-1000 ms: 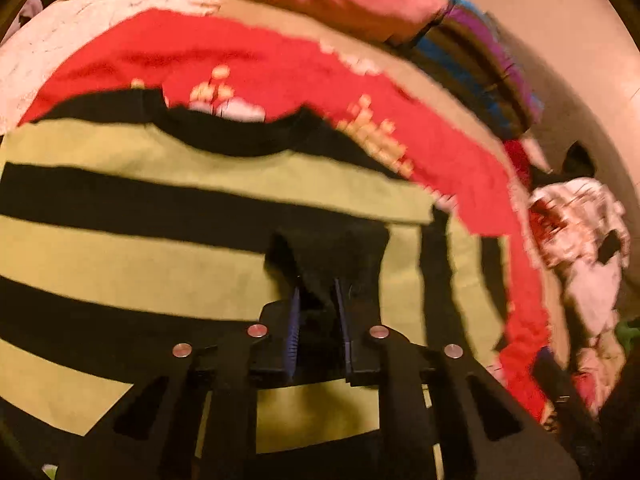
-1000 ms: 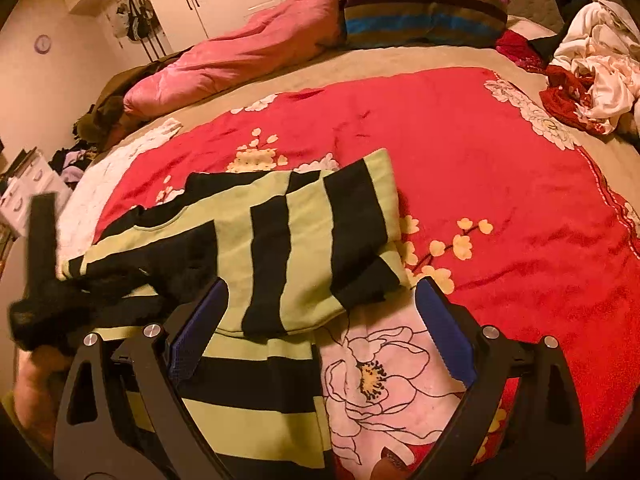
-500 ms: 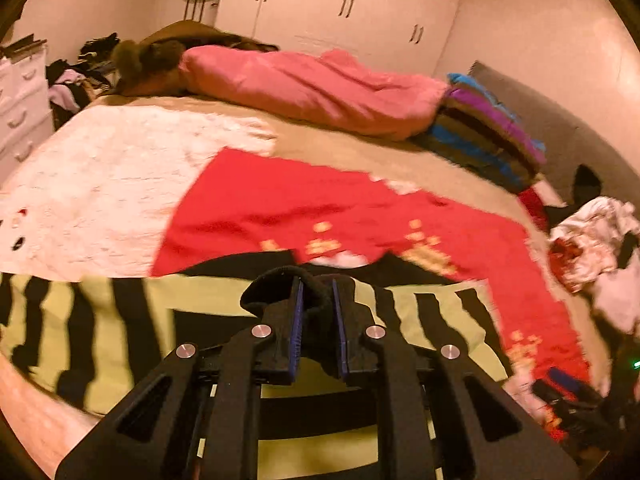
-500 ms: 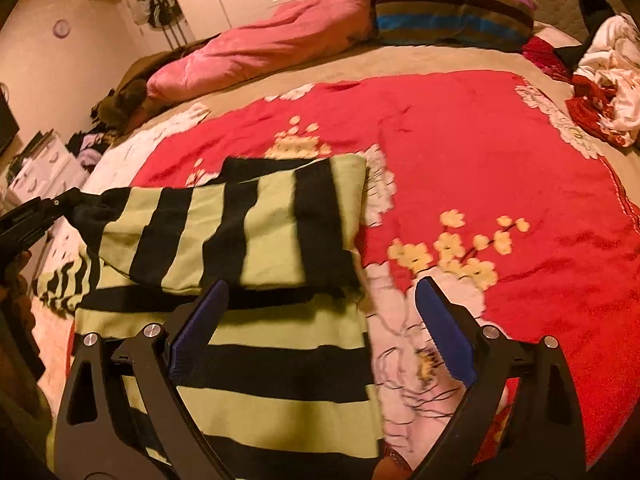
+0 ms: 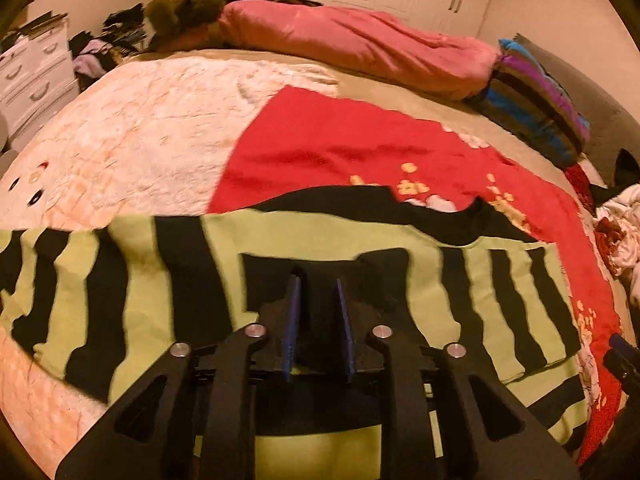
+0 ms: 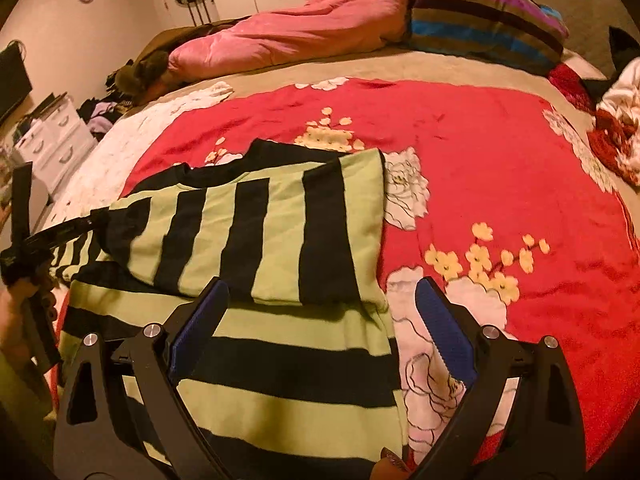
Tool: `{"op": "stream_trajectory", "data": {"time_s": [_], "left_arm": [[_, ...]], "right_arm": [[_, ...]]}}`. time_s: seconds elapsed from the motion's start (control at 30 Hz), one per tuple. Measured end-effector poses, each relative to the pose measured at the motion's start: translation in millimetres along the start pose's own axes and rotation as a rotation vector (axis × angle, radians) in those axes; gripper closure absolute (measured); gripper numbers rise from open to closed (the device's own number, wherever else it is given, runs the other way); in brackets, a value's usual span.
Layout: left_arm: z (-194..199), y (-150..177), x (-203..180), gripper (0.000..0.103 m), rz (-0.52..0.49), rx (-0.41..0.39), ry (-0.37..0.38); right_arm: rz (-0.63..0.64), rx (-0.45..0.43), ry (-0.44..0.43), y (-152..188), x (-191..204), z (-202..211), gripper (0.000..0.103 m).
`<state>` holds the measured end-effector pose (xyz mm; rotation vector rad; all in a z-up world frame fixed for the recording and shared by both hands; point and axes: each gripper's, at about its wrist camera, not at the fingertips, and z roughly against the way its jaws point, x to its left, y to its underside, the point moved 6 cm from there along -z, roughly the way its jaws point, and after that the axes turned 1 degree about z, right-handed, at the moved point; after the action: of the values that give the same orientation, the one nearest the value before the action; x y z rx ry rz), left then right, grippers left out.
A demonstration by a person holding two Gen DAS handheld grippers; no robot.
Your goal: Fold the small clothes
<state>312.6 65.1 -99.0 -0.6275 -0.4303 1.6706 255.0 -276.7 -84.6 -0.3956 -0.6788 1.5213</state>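
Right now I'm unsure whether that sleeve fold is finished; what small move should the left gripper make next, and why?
Probably open the left gripper and let the cuff drop. The sleeve already lies folded across the sweater body, the cuff sits near its middle, and the right gripper hangs open, holding nothing.
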Motion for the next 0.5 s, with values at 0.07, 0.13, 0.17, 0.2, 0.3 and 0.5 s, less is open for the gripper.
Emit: {"op": "stream_trajectory", "data": {"time_s": [0.07, 0.13, 0.17, 0.2, 0.3, 0.5], "left_arm": [[9, 1, 12, 0.077, 0.021, -0.011, -0.019], [22, 2, 23, 0.077, 0.038, -0.026, -0.048], [27, 2, 23, 0.077, 0.041, -0.031, -0.04], [33, 2, 21, 0.077, 0.037, -0.038, -0.033], [47, 2, 3, 0.077, -0.004, -0.058, -0.001], [33, 11, -50, 0.069, -0.072, -0.007, 0.119]], "right_arm": [[0.01, 0.007, -0.003, 0, 5, -3, 0.015], [0.022, 0.012, -0.008, 2, 9, -6, 0.015], [0.029, 0.016, -0.008, 3, 11, -8, 0.015], [0.035, 0.02, -0.007, 4, 13, -10, 0.015], [0.045, 0.024, -0.009, 3, 17, -14, 0.015], [0.065, 0.024, -0.001, -9, 23, -25, 0.015]]}}
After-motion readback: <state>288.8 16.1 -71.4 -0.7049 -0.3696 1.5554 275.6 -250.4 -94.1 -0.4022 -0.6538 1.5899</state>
